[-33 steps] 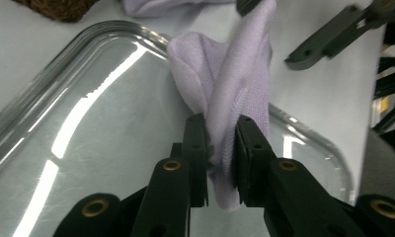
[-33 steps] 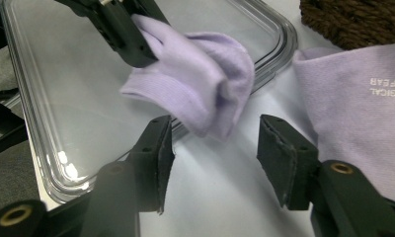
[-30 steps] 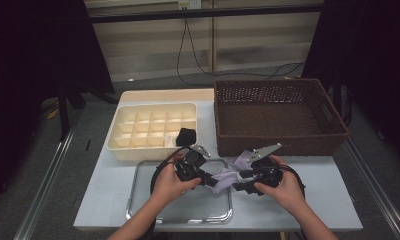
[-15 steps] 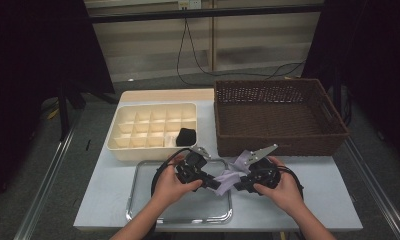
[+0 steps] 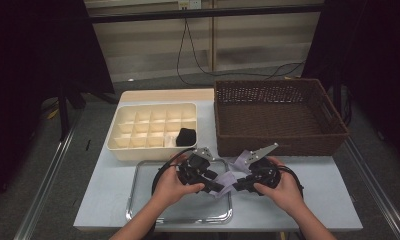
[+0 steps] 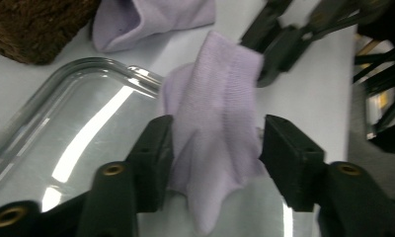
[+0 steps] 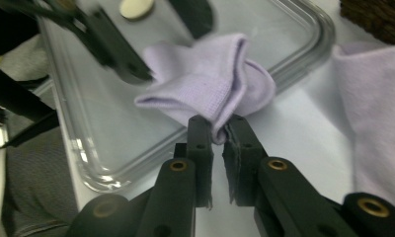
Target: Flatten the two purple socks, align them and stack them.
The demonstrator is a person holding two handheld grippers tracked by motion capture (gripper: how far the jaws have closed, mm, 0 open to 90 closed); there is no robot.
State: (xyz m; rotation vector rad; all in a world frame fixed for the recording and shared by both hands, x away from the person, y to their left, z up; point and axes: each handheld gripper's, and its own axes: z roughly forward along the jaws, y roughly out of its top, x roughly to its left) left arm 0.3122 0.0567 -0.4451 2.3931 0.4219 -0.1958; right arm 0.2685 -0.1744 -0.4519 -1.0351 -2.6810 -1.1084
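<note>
Both grippers have just traded roles: the right gripper (image 7: 216, 132) has been closing and pinches the lilac sock (image 7: 210, 86); the left gripper (image 6: 215, 148) has been spreading, its jaws apart around the sock. Transfer appears complete.

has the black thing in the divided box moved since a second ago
No. The black thing sits in the same front-right compartment of the cream divided box as before, just left of the wicker basket, near its front corner.

On my table (image 5: 308, 200) the metal tray (image 5: 138, 210) lies nearest me, left of centre. Behind it sits the divided box (image 5: 153, 125), with the wicker basket (image 5: 278, 117) to its right. A sock (image 5: 227, 178) drapes over the tray's right rim, and another sock (image 5: 242, 159) lies just before the basket.
</note>
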